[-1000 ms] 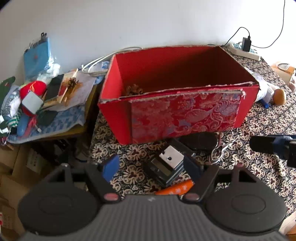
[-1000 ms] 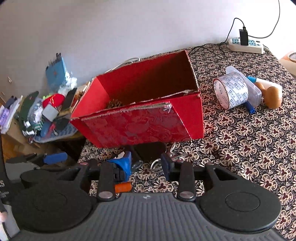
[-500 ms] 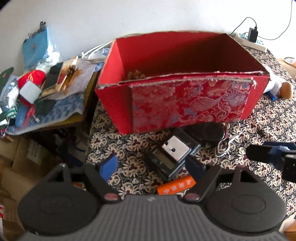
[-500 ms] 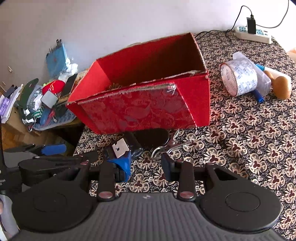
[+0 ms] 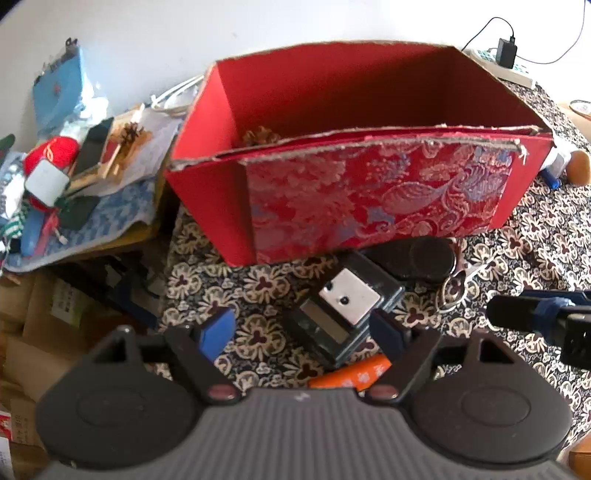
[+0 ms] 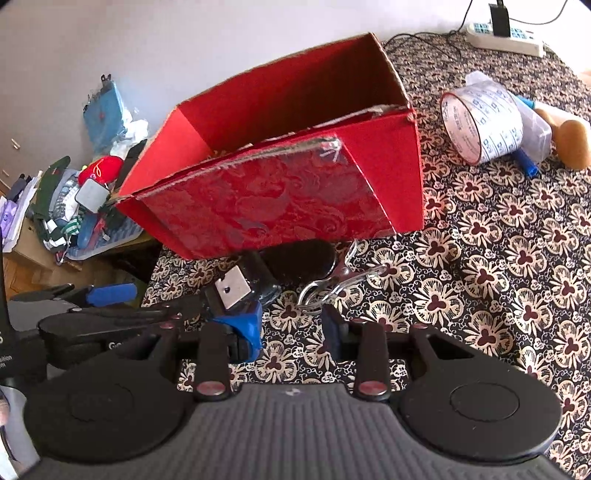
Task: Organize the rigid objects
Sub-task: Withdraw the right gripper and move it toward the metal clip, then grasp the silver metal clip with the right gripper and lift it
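Note:
A red brocade box [image 5: 369, 192] stands open on the patterned table [image 5: 535, 229]; it also shows in the right wrist view [image 6: 280, 199], with a pine cone [image 5: 260, 136] inside. In front of it lie a small black scale with a silver plate [image 5: 347, 302], a black oval case [image 5: 417, 254], metal scissors [image 6: 332, 280] and an orange tube [image 5: 351, 374]. My left gripper [image 5: 299, 328] is open low over the scale and empties. My right gripper [image 6: 291, 326] is open and empty just right of the scale [image 6: 240, 286], near the scissors.
A tape roll [image 6: 480, 125], a clear bag and a brown wooden piece [image 6: 572, 140] lie on the table at right. A power strip [image 6: 506, 35] sits at the far edge. A cluttered low stand [image 5: 74, 184] stands left, past the table's left edge.
Both grippers have moved forward and lower toward the box and the scale. The left gripper's fingers now flank the scale. Nothing was picked up.

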